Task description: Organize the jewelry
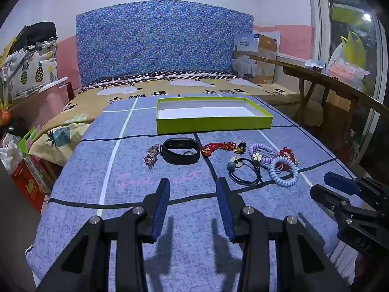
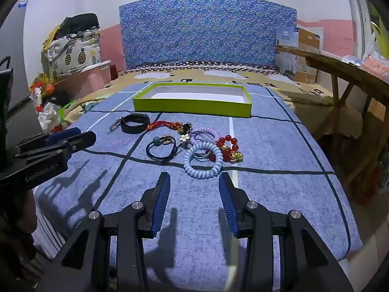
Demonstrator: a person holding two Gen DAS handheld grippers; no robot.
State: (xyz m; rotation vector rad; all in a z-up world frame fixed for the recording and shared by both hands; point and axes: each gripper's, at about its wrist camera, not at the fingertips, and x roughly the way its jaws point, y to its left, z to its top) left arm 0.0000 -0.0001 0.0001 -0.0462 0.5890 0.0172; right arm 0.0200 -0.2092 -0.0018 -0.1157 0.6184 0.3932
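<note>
An empty lime-green box (image 1: 214,124) (image 2: 192,108) with a white floor sits on the blue bed cover. In front of it lie a sparkly hair clip (image 1: 151,157), a black band (image 1: 180,154) (image 2: 135,123), a red cord charm (image 1: 220,147) (image 2: 167,124), a black hair tie with a blue ball (image 1: 243,170) (image 2: 161,147), a purple coil tie (image 1: 262,151), a light-blue coil tie (image 1: 284,170) (image 2: 203,161) and a red bead bracelet (image 2: 228,146). My left gripper (image 1: 193,185) is open and empty, short of the band. My right gripper (image 2: 194,182) is open and empty, just short of the light-blue coil.
The blue cover (image 1: 194,231) lies over a yellow bedspread, with a blue patterned headboard (image 1: 160,39) behind. A wooden bench (image 2: 345,73) runs along the right side. Bags and boxes (image 1: 26,150) stand on the floor at the left.
</note>
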